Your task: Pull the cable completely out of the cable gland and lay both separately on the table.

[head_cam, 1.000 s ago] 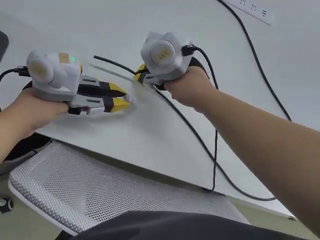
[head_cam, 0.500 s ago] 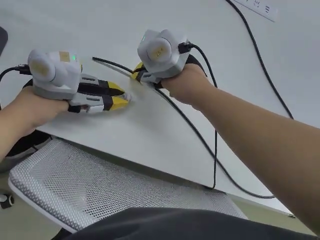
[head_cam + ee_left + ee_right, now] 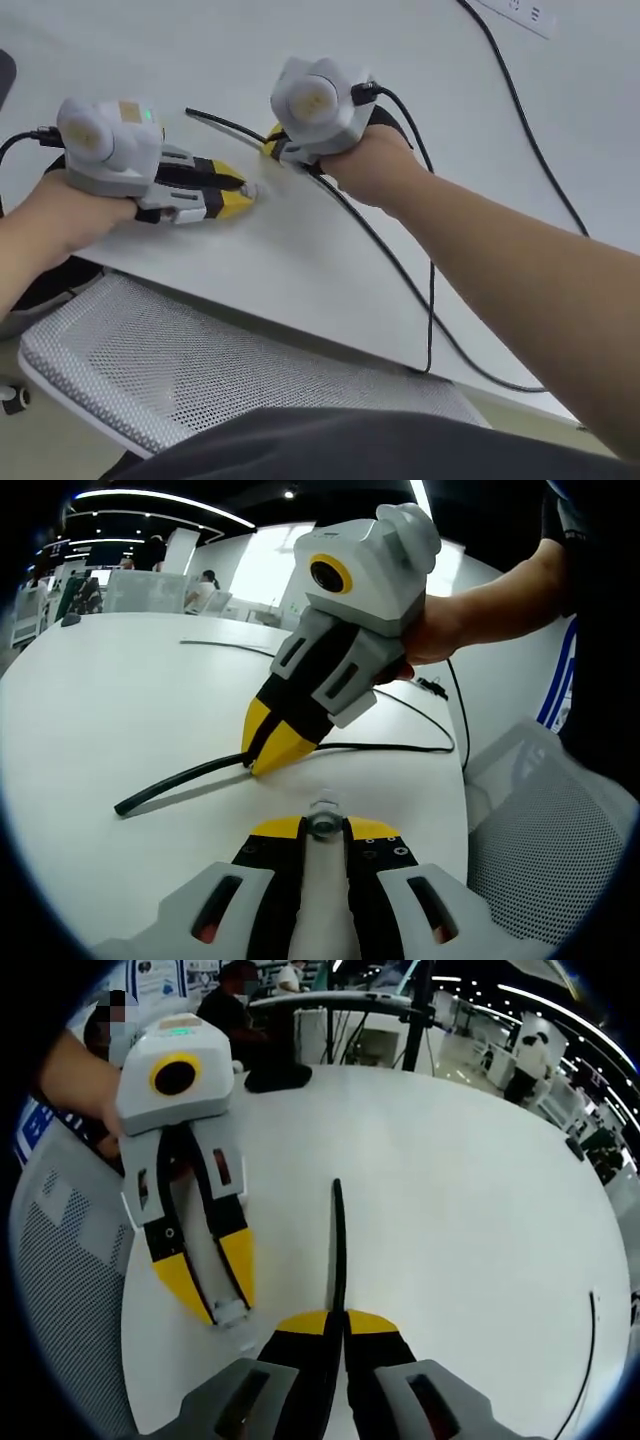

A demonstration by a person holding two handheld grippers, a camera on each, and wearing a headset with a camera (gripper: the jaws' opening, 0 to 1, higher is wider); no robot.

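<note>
The left claw point(image 3: 322, 832) is closed narrow on the white cable gland point(image 3: 322, 815), whose ringed end pokes out just past the yellow tips at the bottom centre of the left gripper view. In the head view this claw point(image 3: 238, 196) sits left of centre with the gland point(image 3: 249, 190) at its tip, low over the white table point(image 3: 300, 270); whether the gland touches the surface cannot be told. The right claw point(image 3: 338, 1324) is pinched tight on the black cable point(image 3: 337, 1250), which runs from between its tips straight up the middle of the right gripper view to a free end. In the left gripper view the right claw point(image 3: 262, 758) points down at the frame's centre, and the cable point(image 3: 180, 780) leaves it toward the lower left along the table, its end bare and apart from the gland. In the head view the right claw point(image 3: 272, 148) is at upper centre, near the left claw's tip, with the cable point(image 3: 225, 124) reaching toward the upper left. A grey mesh chair point(image 3: 200, 370) lies below the table edge at lower left
</note>
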